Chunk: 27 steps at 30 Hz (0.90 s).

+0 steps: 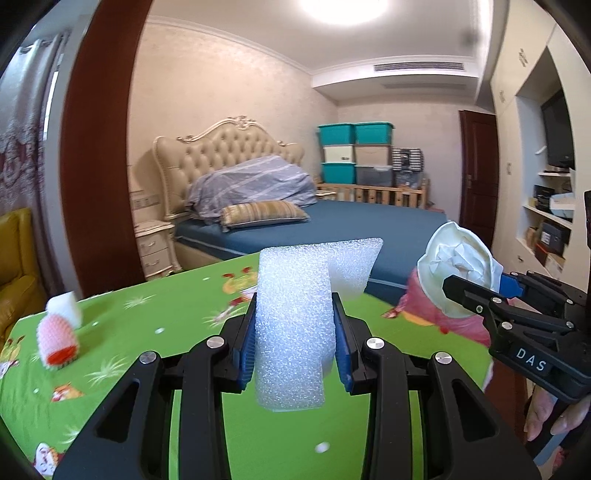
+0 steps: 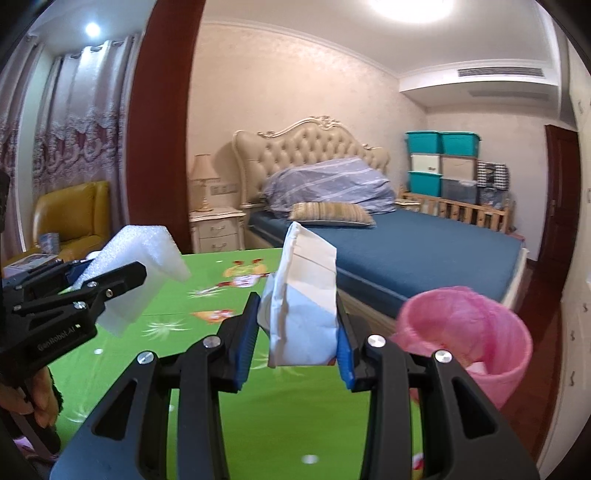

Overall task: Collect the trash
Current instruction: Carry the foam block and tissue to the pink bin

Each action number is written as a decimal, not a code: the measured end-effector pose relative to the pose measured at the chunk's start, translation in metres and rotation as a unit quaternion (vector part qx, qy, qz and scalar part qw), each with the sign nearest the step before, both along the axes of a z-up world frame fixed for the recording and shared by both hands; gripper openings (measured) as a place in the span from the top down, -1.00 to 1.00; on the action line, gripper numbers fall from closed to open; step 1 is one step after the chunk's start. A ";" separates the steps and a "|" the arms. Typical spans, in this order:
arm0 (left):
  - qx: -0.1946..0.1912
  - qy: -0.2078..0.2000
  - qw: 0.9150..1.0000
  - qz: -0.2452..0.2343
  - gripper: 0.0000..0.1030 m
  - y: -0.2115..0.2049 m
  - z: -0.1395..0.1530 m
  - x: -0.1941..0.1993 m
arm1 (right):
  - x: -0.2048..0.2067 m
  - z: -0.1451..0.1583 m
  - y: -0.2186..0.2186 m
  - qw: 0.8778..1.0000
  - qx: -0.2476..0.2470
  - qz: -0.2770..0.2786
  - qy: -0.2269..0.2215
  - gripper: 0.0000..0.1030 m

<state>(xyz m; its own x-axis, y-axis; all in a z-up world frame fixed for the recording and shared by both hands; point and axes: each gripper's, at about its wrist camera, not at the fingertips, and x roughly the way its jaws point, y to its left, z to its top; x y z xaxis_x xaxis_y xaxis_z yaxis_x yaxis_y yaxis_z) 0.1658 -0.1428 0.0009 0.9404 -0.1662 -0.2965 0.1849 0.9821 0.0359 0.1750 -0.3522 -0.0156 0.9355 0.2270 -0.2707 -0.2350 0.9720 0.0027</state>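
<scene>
Left gripper [image 1: 294, 332]: jaws clamped on foam [image 1: 295, 325], pointing slightly downward. Right gripper [image 2: 301, 328]: jaws clamped on paper cup [image 2: 306, 295], pointing slightly downward.

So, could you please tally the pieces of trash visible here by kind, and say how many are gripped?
White foam pieces: 1, the foam strip in the left gripper
Paper cups stuffed with tissue: 1, the paper cup in the right gripper
Pink-and-white foam rolls: 1, the foam roll on the table
Total: 3, with 2 gripped

Bright, even light from a blown-out ceiling lamp [image 1: 343, 9]. Heavy fisheye bending with dark vignette at the corners. Motion blur on the pink foam net [image 1: 58, 341] at near left and on the pink bin [image 2: 476, 332].
</scene>
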 end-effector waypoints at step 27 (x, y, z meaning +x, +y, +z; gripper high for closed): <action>0.004 0.051 0.988 -0.146 0.36 -0.194 0.005 0.125 | 0.070 -0.018 -0.213 0.987 0.006 -0.160 0.011 0.29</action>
